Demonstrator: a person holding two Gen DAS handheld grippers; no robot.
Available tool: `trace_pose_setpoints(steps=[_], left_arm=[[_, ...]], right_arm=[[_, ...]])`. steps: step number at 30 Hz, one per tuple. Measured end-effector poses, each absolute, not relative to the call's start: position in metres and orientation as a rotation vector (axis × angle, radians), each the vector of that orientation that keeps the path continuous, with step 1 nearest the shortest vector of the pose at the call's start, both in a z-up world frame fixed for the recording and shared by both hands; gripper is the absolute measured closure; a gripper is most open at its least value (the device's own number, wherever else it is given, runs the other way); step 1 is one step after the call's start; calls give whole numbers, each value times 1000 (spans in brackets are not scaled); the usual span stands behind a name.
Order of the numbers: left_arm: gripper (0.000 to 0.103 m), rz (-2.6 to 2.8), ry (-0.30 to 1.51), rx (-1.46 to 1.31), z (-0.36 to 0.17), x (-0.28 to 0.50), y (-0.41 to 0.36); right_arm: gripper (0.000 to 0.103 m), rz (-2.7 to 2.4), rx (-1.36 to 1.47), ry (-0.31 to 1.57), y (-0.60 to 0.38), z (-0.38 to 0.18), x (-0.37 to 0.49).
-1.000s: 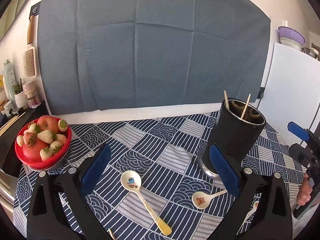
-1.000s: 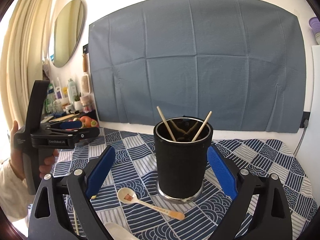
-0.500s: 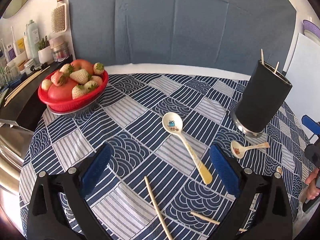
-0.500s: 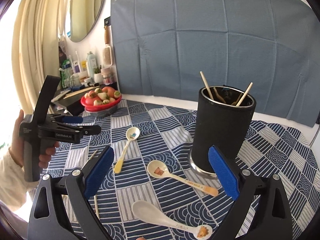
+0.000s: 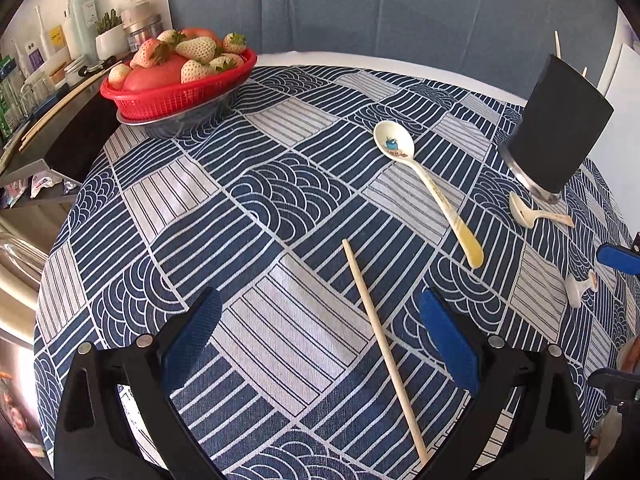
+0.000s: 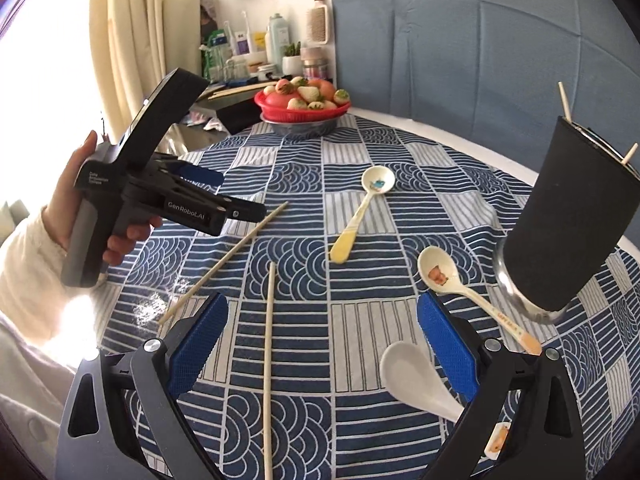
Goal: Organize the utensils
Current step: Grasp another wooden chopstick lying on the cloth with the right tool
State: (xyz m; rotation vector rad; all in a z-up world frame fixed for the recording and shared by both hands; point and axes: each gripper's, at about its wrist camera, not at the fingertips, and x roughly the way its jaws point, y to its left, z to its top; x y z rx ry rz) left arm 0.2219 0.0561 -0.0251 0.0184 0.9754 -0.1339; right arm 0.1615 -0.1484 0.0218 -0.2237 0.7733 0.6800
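1. Round desk [image 5: 168,208] draped in a navy-and-white patterned cloth, strewn with loose utensils.
2. Left gripper [image 5: 320,340], blue-padded jaws wide apart and empty, poised above a pale wooden chopstick [image 5: 380,344] lying flat on the cloth between the pads.
3. Same left gripper [image 6: 240,212] seen from the right wrist camera, held in a hand [image 6: 76,204] with a cream sleeve.
4. Right gripper [image 6: 322,344], jaws likewise spread and holding nothing, hovering over a second wooden chopstick [image 6: 270,356] that runs away from the camera.
5. Plain white ceramic spoon [image 6: 416,380] just beside the right pad, bowl down on the cloth.
6. Cream ceramic spoon with a blue motif and yellow handle tip [image 5: 428,184] near the desk's middle; a smaller cream spoon with an orange motif [image 6: 460,292] touching or nearly touching the base of the holder.
7. Tall black cylindrical utensil holder [image 6: 568,224] upright at the right side, two chopstick tips poking above its rim.
8. Red plastic basket of strawberries and apples [image 5: 180,80] at the far left edge of the desk.
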Motion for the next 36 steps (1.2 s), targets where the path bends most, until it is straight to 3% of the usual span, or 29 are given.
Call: trace_pose_setpoints(steps=[14,26,28,29,31,32,33,34,35,36], left_arm=[[5,-159,1042,111,-44,207,40],[4,-171,985,120,-46,198,43],[7,-189,989,130,-45,198,45],[13,-197,989,134,-43,197,47],[32,-196,988,134,-38,195,56],[47,-195,992,135,-36,194,60],[64,-195,1003,135,-35,194,65],[74,-199,1015,134,-34,195,69],[92,-201,1026,133,-33,195,74],[95,-206,1033,118,-33,196,79]], right_arm=[[11,729,-357,997,-113,-30,166],[6,706,-369,1029,-113,-30,171],[6,676,-363,1053,-113,-29,172],[7,659,-357,1061,-112,-29,174],[14,625,-344,1049,-117,-29,175],[21,611,-322,1038,-122,-28,176],[39,602,-315,1023,-125,-26,176],[63,595,-306,1021,-129,-23,179],[77,584,-291,1020,-134,-21,182],[97,569,-272,1024,-140,-21,186]])
